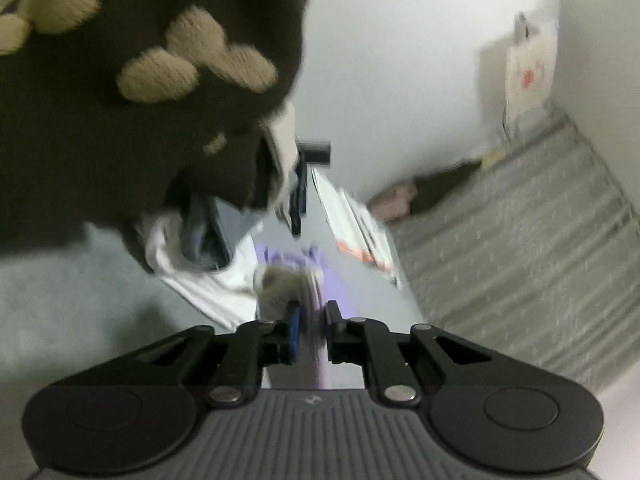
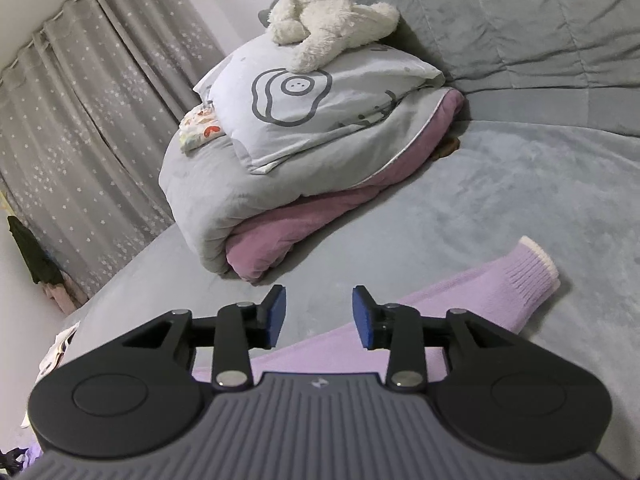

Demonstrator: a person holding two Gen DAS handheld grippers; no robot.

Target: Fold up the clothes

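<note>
A lilac knitted sweater lies on the grey bed; in the right wrist view its sleeve (image 2: 500, 292) with a cream-edged cuff stretches to the right under my right gripper (image 2: 319, 314), which is open and empty just above it. In the blurred left wrist view my left gripper (image 1: 312, 324) is shut on a lilac and cream edge of the sweater (image 1: 310, 280), lifted off the bed. The other gripper (image 1: 298, 184) shows further off, below a dark sleeve with cream patches (image 1: 140, 80).
A folded grey and mauve duvet (image 2: 280, 184) with a pillow (image 2: 320, 100) and a white plush toy (image 2: 332, 20) sits at the bed's far end. Grey starred curtains (image 2: 80, 120) hang to the left. Curtains (image 1: 520, 220) and a white wall (image 1: 400, 60) show in the left view.
</note>
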